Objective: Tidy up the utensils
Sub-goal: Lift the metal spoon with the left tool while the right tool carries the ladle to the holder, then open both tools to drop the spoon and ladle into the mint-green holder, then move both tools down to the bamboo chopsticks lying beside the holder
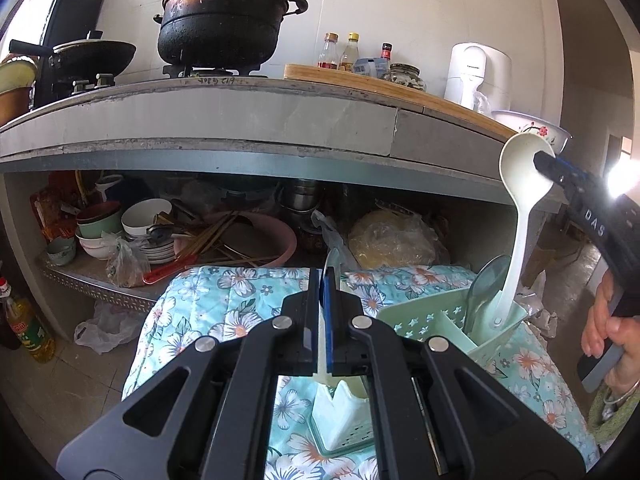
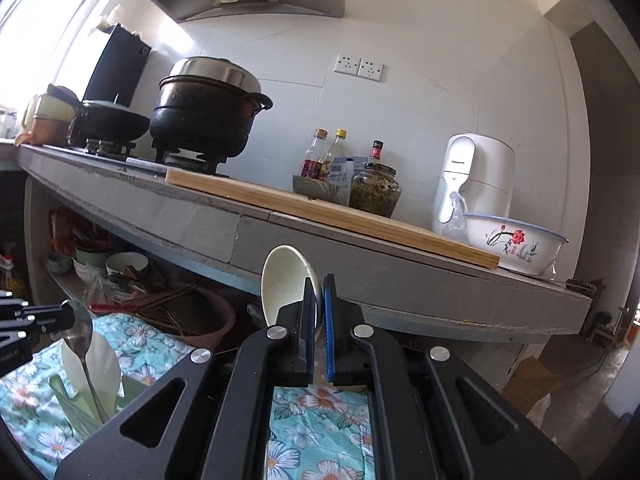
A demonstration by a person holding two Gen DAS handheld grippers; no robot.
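Observation:
My right gripper (image 2: 320,292) is shut on the bowl of a white ladle (image 2: 284,276). In the left wrist view this gripper (image 1: 540,159) holds the ladle (image 1: 520,216) upright, its handle end inside a pale green utensil holder (image 1: 424,320) beside a grey spoon (image 1: 484,284). My left gripper (image 1: 323,280) is shut on a metal spoon whose thin edge (image 1: 330,260) sticks up past the tips. In the right wrist view the left gripper (image 2: 72,316) holds that spoon (image 2: 80,328), its handle reaching down beside a white paddle (image 2: 104,364). Everything rests on a floral cloth (image 1: 224,292).
A concrete counter (image 1: 240,120) runs just behind, carrying a black pot (image 1: 224,28), a wok, bottles, a wooden board (image 2: 320,208), a white appliance and a flowered bowl (image 2: 516,244). The shelf below holds bowls and chopsticks (image 1: 208,236). A hand (image 1: 608,328) grips the right tool.

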